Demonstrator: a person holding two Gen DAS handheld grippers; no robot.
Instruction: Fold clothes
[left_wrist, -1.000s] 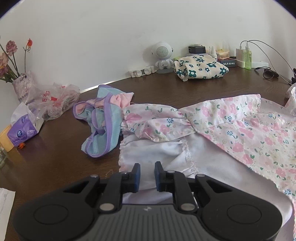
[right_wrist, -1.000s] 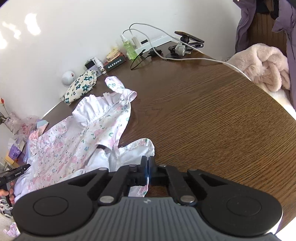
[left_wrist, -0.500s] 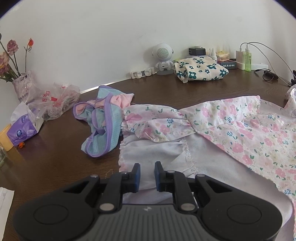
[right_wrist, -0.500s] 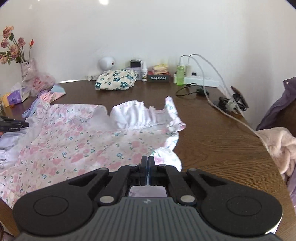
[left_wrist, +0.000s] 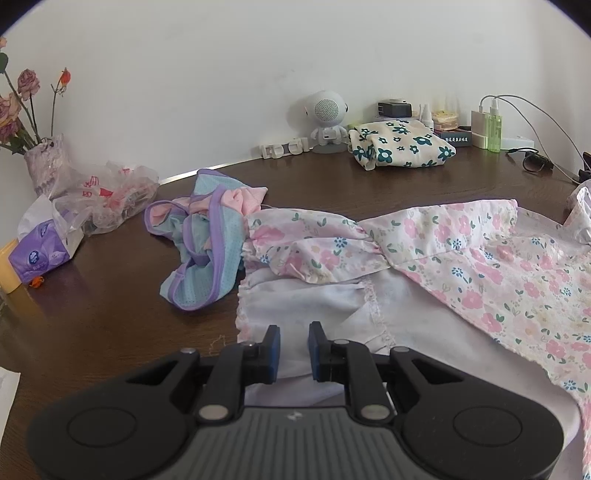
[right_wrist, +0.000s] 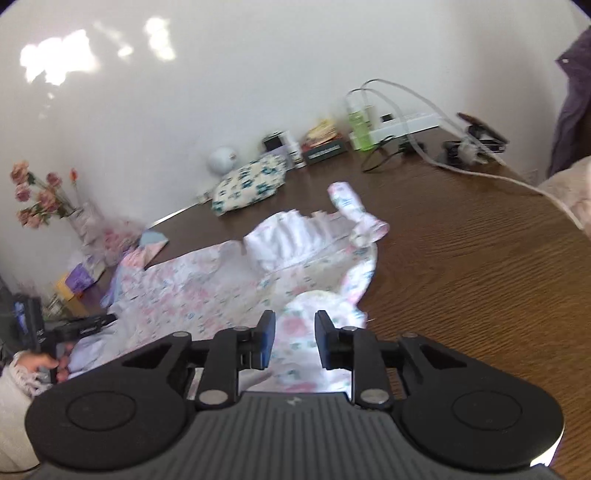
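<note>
From where I stand, the left gripper (left_wrist: 293, 349) is held low and level over the near edge of the dark brown wooden table (left_wrist: 110, 295), its two blue-padded fingers (left_wrist: 272, 350) parted with a clear gap and nothing between them. Directly under and ahead of those fingers lies the white inner lining of the pink floral dress (left_wrist: 461, 266), spread flat across the table and reaching away to the right. Just beside the dress's gathered sleeve, touching it on the left, sits a crumpled light blue mesh garment with purple trim (left_wrist: 201, 254). Farther back near the wall rests a folded cream cloth with dark green flowers (left_wrist: 400, 147).

The right gripper (right_wrist: 294, 341) tilts over the dress's other end (right_wrist: 236, 284), its fingers (right_wrist: 266, 339) also spread apart. A bunched fold of floral fabric lies between and below them, though the blur keeps me from telling whether the pads touch it.
</note>
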